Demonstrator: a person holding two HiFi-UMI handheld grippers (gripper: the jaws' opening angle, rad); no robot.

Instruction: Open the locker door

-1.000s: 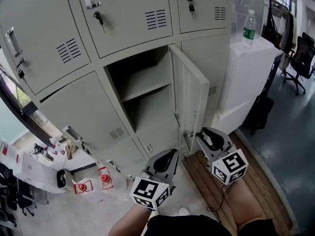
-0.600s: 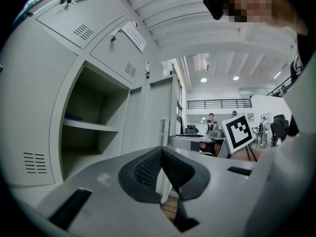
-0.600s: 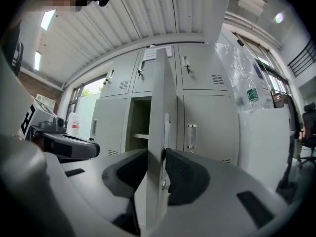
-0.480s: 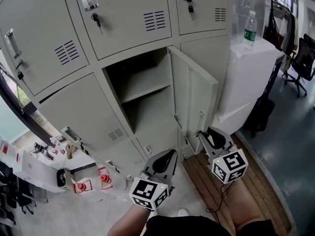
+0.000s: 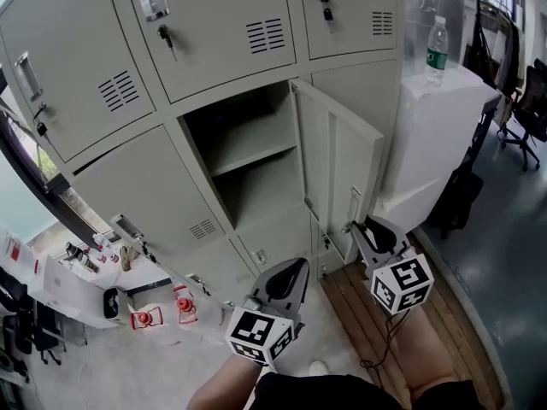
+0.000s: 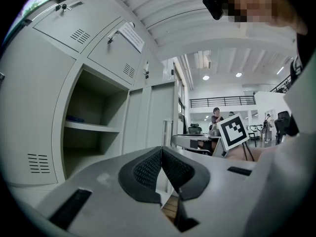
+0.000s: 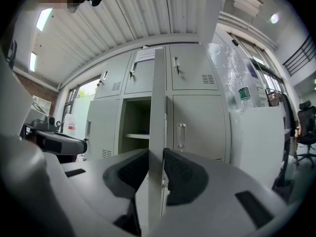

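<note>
Head view: open locker compartment (image 5: 224,120) holds shelf (image 5: 256,150); door (image 5: 338,169) swung rightward.

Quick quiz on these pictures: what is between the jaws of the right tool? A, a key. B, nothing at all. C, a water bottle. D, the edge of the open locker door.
D: in the right gripper view the right tool has its jaws closing on the edge of the open locker door, which stands upright between them.
</note>
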